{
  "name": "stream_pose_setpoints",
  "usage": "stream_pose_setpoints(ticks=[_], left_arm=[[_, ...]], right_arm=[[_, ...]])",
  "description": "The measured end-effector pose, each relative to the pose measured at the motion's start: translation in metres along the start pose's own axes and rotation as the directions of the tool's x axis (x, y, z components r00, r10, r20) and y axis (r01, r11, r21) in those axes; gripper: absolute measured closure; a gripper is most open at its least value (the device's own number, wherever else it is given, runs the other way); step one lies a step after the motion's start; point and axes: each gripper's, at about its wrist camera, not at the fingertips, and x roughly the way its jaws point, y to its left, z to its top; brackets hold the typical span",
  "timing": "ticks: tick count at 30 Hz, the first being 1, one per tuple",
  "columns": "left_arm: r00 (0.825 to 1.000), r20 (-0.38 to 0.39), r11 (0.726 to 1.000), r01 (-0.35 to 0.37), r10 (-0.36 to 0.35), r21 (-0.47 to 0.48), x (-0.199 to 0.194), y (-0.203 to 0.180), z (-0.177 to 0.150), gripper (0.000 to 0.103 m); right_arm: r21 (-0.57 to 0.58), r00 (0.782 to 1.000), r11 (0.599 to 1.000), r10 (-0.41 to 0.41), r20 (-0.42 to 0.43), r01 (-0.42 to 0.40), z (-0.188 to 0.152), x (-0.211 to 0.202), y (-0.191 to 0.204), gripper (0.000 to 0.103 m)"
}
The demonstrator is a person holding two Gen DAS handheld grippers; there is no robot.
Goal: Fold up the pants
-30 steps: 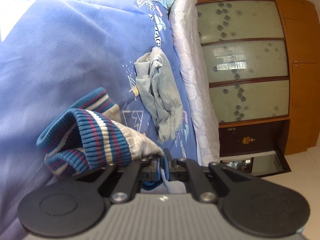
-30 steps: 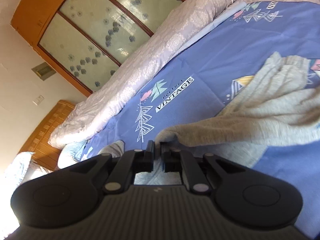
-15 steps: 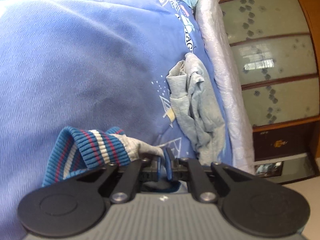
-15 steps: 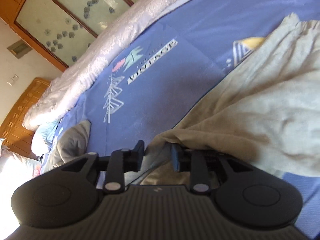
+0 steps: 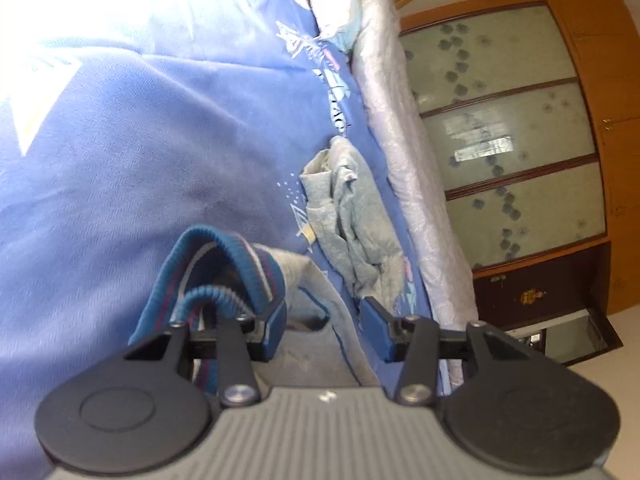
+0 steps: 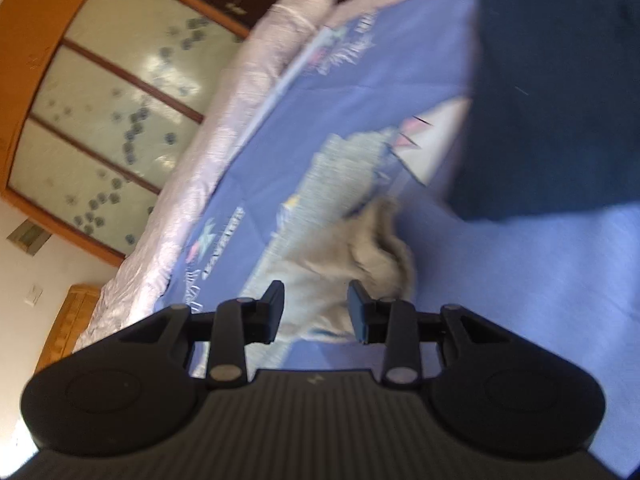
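On the blue bedspread lie grey pants.

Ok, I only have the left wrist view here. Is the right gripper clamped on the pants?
Observer: No. The right gripper has just been opening; its jaws stand apart, with the grey pants showing between them, unpinched.
Operator: How does the cloth lie there?
Observer: It bunches into a lump just beyond the right-hand finger.
Operator: Anything else near that end?
Observer: A dark blue shape fills the upper right of that view, above the bedspread; it is too blurred to name.
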Motion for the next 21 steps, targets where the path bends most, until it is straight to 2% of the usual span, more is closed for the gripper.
stream_pose_setpoints(ticks=[3, 5, 7, 9, 11, 12, 13, 14, 17, 21], left_arm=[[1.000, -0.028, 0.994, -0.010, 0.013, 0.111, -0.006, -0.019, -0.018, 0.060], [0.996, -0.089, 0.975, 0.007, 0.013, 0.221, 0.002, -0.039, -0.034, 0.059], [0.991, -0.131, 0.931, 0.015, 0.036, 0.366, 0.014, -0.063, -0.053, 0.053], [0.985, -0.158, 0.858, 0.021, 0.071, 0.514, 0.028, -0.087, -0.076, 0.049], [0.979, -0.180, 0.795, 0.032, 0.098, 0.606, 0.046, -0.101, -0.096, 0.049], [0.975, -0.192, 0.772, 0.037, 0.111, 0.634, 0.054, -0.104, -0.104, 0.049], [0.971, -0.202, 0.757, 0.036, 0.127, 0.652, 0.063, -0.105, -0.111, 0.049], [0.966, -0.213, 0.751, 0.030, 0.148, 0.659, 0.073, -0.105, -0.116, 0.049], [0.950, -0.258, 0.763, 0.036, 0.173, 0.646, 0.091, -0.100, -0.124, 0.049], [0.943, -0.275, 0.769, 0.032, 0.189, 0.638, 0.099, -0.092, -0.131, 0.049]], right_arm=[[0.023, 0.999, 0.998, -0.051, 0.007, 0.051, -0.009, 0.003, -0.015, 0.065], [0.045, 0.996, 0.995, -0.086, 0.021, 0.085, -0.013, 0.009, -0.019, 0.065], [0.063, 0.998, 0.996, -0.066, 0.012, 0.065, -0.015, 0.017, -0.021, 0.063], [0.063, 0.998, 0.996, -0.059, 0.001, 0.059, -0.018, 0.026, -0.020, 0.063], [0.054, 0.999, 0.997, -0.052, 0.013, 0.051, -0.017, 0.032, -0.018, 0.075], [0.055, 0.999, 0.997, -0.049, 0.018, 0.048, -0.016, 0.034, -0.018, 0.083], [0.060, 0.999, 0.997, -0.040, 0.026, 0.038, -0.012, 0.034, -0.019, 0.085], [0.062, 0.999, 0.998, -0.026, 0.037, 0.024, -0.010, 0.030, -0.018, 0.086], [0.052, 0.996, 0.998, 0.027, 0.084, -0.031, 0.001, 0.011, -0.009, 0.088], [0.166, 0.977, 0.971, 0.150, 0.150, -0.174, 0.029, -0.014, 0.009, 0.089]])
